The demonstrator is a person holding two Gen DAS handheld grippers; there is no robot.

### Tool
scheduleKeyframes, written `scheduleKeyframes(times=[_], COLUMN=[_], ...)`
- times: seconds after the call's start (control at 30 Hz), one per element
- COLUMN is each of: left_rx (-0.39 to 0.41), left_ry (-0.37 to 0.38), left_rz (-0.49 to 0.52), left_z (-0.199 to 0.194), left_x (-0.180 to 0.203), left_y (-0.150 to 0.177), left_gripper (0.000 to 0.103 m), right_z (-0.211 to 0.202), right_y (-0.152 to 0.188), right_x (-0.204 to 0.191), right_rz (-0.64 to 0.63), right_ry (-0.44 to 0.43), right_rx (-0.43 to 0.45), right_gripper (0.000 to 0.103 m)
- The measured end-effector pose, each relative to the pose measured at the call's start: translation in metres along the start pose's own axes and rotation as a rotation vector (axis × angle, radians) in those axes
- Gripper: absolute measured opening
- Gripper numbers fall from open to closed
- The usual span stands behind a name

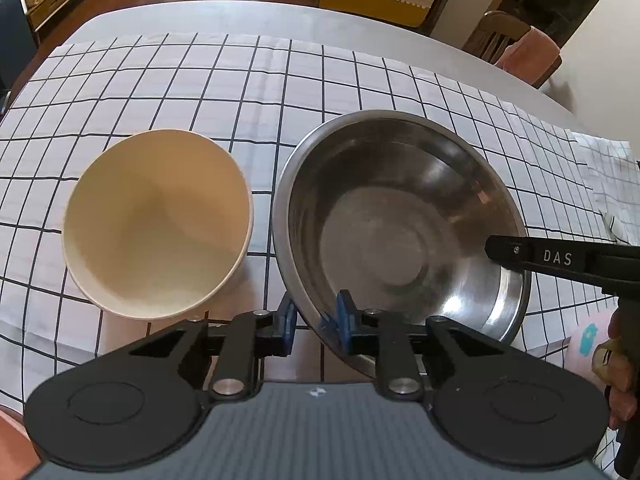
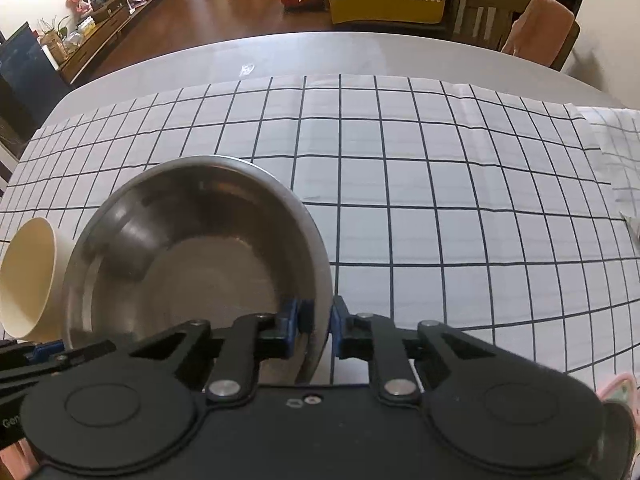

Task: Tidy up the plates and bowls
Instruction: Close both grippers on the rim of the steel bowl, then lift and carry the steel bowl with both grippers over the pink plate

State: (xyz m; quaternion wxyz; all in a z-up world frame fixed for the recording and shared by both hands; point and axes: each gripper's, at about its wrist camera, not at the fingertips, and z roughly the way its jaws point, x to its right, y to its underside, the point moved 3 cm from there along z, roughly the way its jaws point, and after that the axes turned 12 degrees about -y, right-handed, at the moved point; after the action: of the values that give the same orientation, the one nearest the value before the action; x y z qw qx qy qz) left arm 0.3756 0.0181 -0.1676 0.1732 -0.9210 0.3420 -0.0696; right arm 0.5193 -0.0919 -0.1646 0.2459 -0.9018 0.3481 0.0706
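The grey counter (image 2: 360,52) carries a white cloth with a black grid (image 2: 440,200); on it sits the round stainless-steel bowl (image 1: 384,232), just beside the cream round bowl (image 1: 160,224); my left fingers (image 1: 316,320) are clamped on the steel bowl's near rim, my right fingers (image 2: 320,326) clamped on its opposite rim; I judge the two-handed grasp made, so next comes a level lift, perhaps for nesting; "DAS" reads on my right tool.

In front of me the round stainless-steel bowl (image 1: 400,224) looks polished and reflective, the cream bowl (image 1: 158,222) smooth and matt, on creased white black-gridded cloth (image 2: 440,200).
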Motion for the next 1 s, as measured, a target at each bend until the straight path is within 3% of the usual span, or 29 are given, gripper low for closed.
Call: scheduleKeyframes(times=[0.5,1.0], left_rx=[0.021,0.052], left_ry=[0.026,0.128], left_rz=[0.048,0.205], left_z=[-0.024,-0.076], left_x=[-0.012,-0.028], left_y=[0.013,0.043], left_gripper=[0.019,0.019], right_z=[-0.029,-0.093], right_y=[0.027,0.085], right_x=[-0.016,-0.038], right_rz=[-0.033,0.07], right_ry=[0.009,0.05], right_rx=[0.044,0.143], right_gripper=[0.016,0.015])
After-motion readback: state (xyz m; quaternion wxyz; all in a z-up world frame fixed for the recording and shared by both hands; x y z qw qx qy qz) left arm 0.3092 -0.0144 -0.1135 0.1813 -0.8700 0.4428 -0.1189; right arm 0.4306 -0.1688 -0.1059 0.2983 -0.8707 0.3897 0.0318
